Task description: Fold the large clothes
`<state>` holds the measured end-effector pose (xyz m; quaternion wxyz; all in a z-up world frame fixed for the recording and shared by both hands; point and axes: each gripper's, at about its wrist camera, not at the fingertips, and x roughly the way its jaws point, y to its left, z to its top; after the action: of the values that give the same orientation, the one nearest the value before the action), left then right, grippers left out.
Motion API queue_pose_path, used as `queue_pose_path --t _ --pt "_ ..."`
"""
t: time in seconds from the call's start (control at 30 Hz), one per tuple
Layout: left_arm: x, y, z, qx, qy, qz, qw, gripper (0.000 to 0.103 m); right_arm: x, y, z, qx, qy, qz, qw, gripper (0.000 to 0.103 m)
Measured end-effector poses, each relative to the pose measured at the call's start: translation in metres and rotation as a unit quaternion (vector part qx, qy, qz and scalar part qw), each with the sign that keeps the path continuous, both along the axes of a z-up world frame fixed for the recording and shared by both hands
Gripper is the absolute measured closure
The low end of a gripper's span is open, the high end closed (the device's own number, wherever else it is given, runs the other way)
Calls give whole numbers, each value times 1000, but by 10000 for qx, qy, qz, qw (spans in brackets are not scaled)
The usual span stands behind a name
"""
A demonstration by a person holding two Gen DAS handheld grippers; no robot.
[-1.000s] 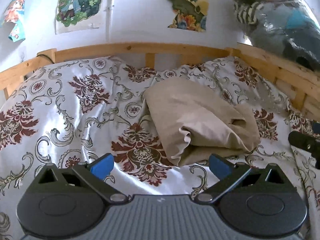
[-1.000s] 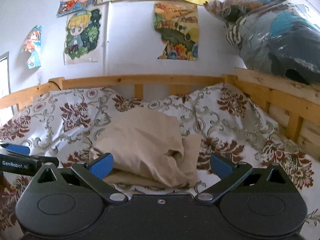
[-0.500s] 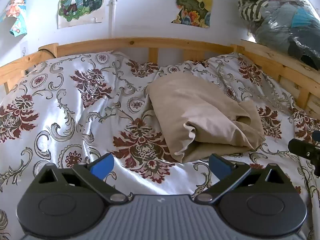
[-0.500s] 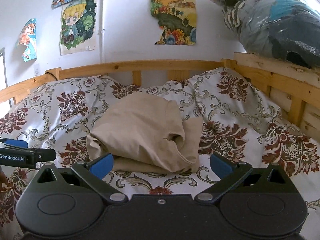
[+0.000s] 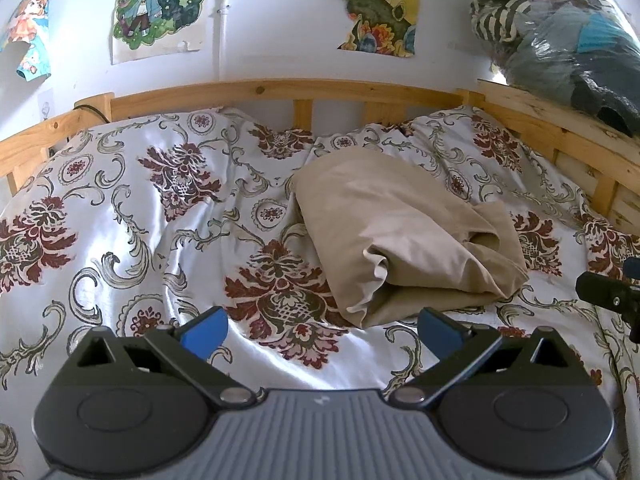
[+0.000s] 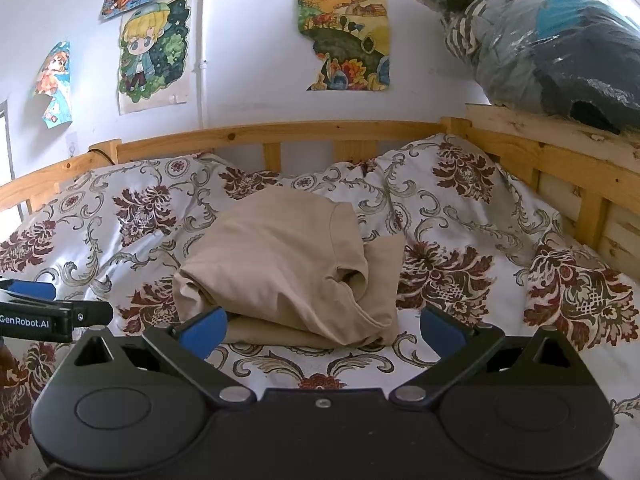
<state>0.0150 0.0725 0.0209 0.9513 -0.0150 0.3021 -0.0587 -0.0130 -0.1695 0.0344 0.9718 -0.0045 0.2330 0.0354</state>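
I see the folded beige shirt (image 5: 404, 232) lying on the flowered bedspread (image 5: 160, 216). My left gripper (image 5: 322, 330) and right gripper (image 6: 322, 330) both hang wide open above it, holding nothing.

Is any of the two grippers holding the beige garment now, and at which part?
Nothing is held. The left gripper and the right gripper are both open, and the folded beige garment lies free on the floral bedcover.

Daylight, fairly bright, soft shadows only. My left view has satin glare on the bedspread (image 5: 132, 216) toward 9 o'clock. Both views are sharp at centre; fisheye bends the bed rail (image 6: 304, 130) into an arc, with black corners at the edges.
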Motion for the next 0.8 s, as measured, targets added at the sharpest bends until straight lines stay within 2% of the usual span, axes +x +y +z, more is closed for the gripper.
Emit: queue_pose_path --t 0.8 --pt "0 -1 0 18 -5 -21 10000 1 0 -1 0 47 11 -52 10000 1"
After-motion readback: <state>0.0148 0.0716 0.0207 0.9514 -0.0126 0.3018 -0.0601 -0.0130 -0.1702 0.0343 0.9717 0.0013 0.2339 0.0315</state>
